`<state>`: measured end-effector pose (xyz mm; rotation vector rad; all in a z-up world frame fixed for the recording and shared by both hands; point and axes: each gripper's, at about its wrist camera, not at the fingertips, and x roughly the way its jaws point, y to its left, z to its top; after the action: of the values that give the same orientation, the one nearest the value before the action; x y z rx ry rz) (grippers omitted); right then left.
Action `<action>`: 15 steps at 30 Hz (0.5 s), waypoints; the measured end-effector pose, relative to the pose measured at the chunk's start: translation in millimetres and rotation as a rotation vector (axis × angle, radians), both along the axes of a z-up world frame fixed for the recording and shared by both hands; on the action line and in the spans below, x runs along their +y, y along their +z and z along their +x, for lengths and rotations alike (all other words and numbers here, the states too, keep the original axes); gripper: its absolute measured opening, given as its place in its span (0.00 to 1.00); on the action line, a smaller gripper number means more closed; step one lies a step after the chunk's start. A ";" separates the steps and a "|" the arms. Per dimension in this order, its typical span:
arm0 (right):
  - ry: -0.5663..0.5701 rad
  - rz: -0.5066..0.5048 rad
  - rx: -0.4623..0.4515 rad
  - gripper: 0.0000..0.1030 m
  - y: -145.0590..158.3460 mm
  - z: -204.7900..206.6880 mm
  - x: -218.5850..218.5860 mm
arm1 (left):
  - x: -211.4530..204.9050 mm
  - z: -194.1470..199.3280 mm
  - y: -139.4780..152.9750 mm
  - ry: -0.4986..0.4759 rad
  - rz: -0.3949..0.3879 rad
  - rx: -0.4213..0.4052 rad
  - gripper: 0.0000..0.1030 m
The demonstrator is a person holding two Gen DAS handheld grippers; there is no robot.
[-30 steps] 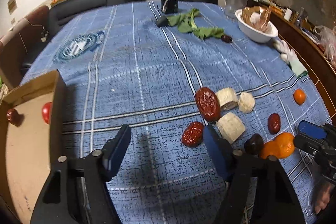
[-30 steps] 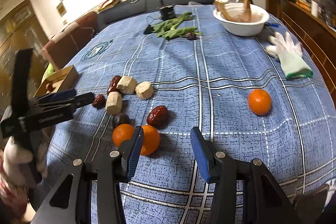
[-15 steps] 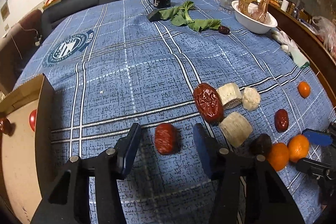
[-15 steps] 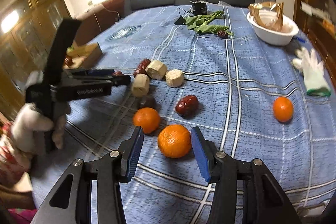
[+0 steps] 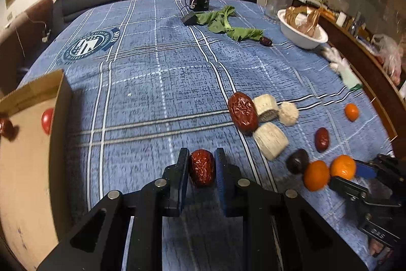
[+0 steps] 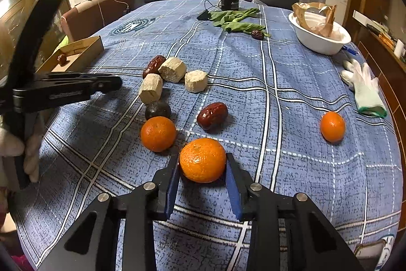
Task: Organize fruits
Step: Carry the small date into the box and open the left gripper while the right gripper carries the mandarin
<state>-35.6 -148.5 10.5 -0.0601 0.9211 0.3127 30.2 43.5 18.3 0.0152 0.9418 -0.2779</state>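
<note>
On the blue checked cloth, my left gripper (image 5: pixel 201 164) is shut on a wrinkled red date (image 5: pixel 201 166). My right gripper (image 6: pixel 202 169) is closing, and its blue pads touch both sides of an orange (image 6: pixel 202 160). A second orange (image 6: pixel 158 133), a dark round fruit (image 6: pixel 157 109) and another date (image 6: pixel 212 114) lie just beyond it. A third orange (image 6: pixel 332 126) sits apart to the right. A large date (image 5: pixel 242 114) lies among the beige chunks. The cardboard box (image 5: pixel 59 103) at the left holds a red fruit (image 5: pixel 47 120) and a date (image 5: pixel 6 127).
Three beige chunks (image 6: pixel 173 69) cluster mid-table. A white bowl (image 6: pixel 319 42) with brown paper stands at the far right, with a white glove (image 6: pixel 365 85) near the right edge. Green leaves (image 6: pixel 236 20) and a black device (image 6: pixel 228 3) lie at the back. A person's gloved hand (image 6: pixel 15 144) holds the left gripper.
My left gripper slid over the small date and shut on it. My right gripper moved from beside the two oranges to straddle the nearer one, and its jaws narrowed onto it.
</note>
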 end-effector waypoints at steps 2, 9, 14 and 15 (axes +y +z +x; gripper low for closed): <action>-0.008 0.003 -0.006 0.35 4.4 -4.3 -1.1 | 8.7 -9.4 7.8 0.012 -0.031 -0.007 0.19; 0.014 0.018 -0.055 0.36 34.8 -23.9 14.9 | 56.8 -47.1 34.8 0.065 -0.112 -0.062 0.19; 0.086 0.069 -0.066 0.36 51.3 -22.9 55.3 | 111.5 -63.0 43.2 0.144 -0.065 -0.096 0.19; 0.108 0.083 -0.066 0.36 54.4 -20.3 68.2 | 122.8 -62.4 43.6 0.167 -0.044 -0.097 0.19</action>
<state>-55.8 -80.3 64.9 -0.0440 0.8397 0.4463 -32.2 166.3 61.9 -0.0898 0.8352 -0.1424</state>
